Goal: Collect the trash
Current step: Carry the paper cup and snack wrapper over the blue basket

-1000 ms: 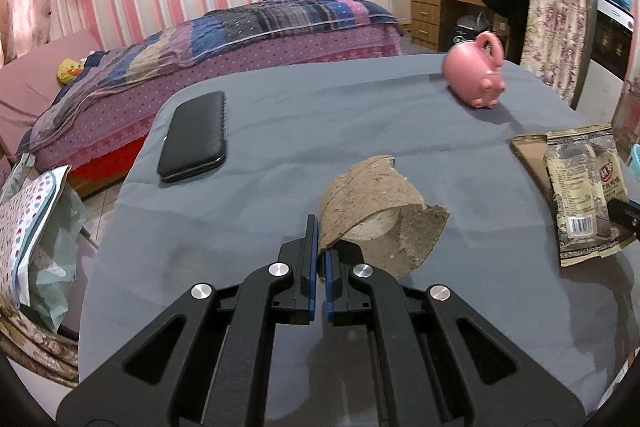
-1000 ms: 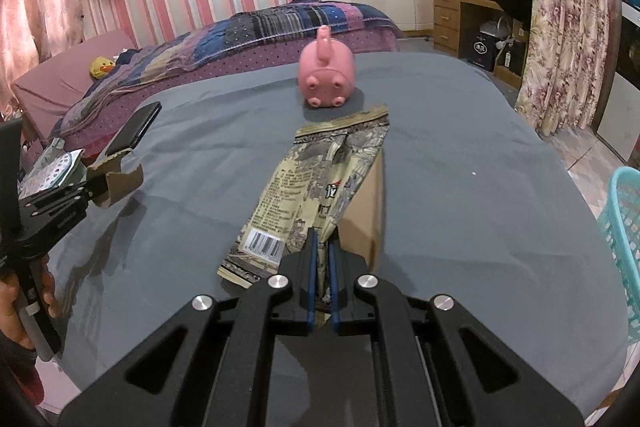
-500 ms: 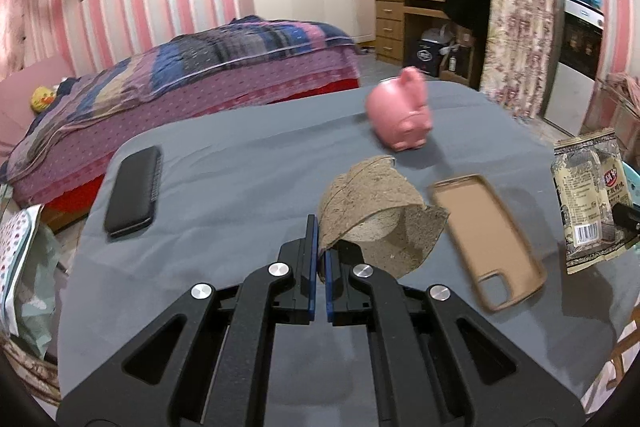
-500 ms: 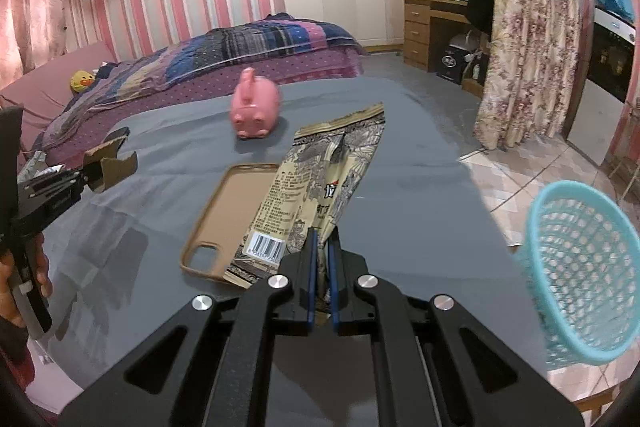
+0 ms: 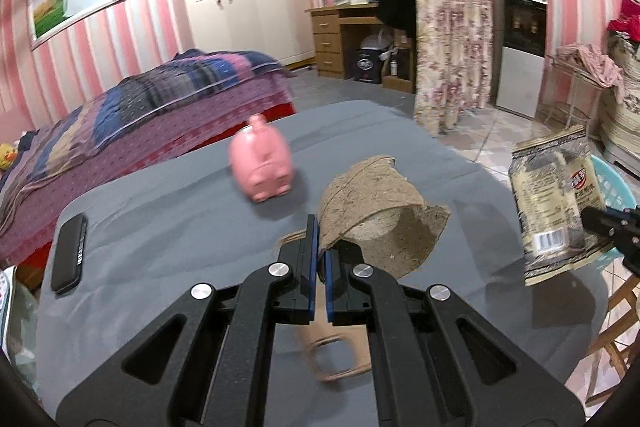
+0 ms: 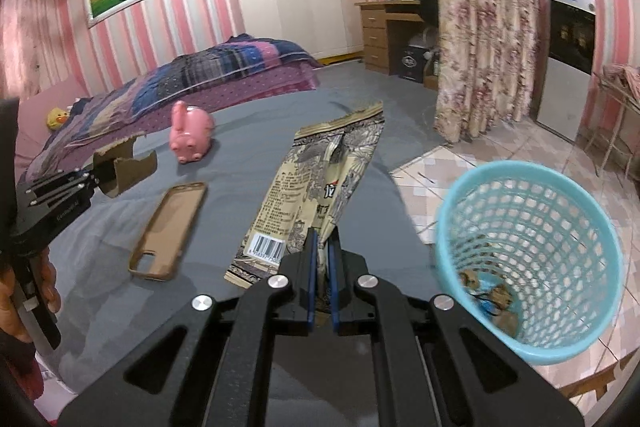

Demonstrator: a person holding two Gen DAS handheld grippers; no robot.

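Note:
My left gripper is shut on a torn piece of brown cardboard, held above the grey table. The same cardboard and the left gripper show at the left of the right wrist view, with a hand behind them. My right gripper is shut on the lower edge of an empty snack wrapper, which hangs over the table's right side. That wrapper also appears at the right of the left wrist view. A turquoise mesh bin stands on the floor right of the table, with some scraps inside.
On the table lie a pink piggy bank, a tan phone case and a black phone. A bed stands beyond the table, a floral curtain and a desk to the right.
Both grippers have swung to the right over the table with their loads. The tan phone case was uncovered as the wrapper rose, and the turquoise bin has come into the right wrist view.

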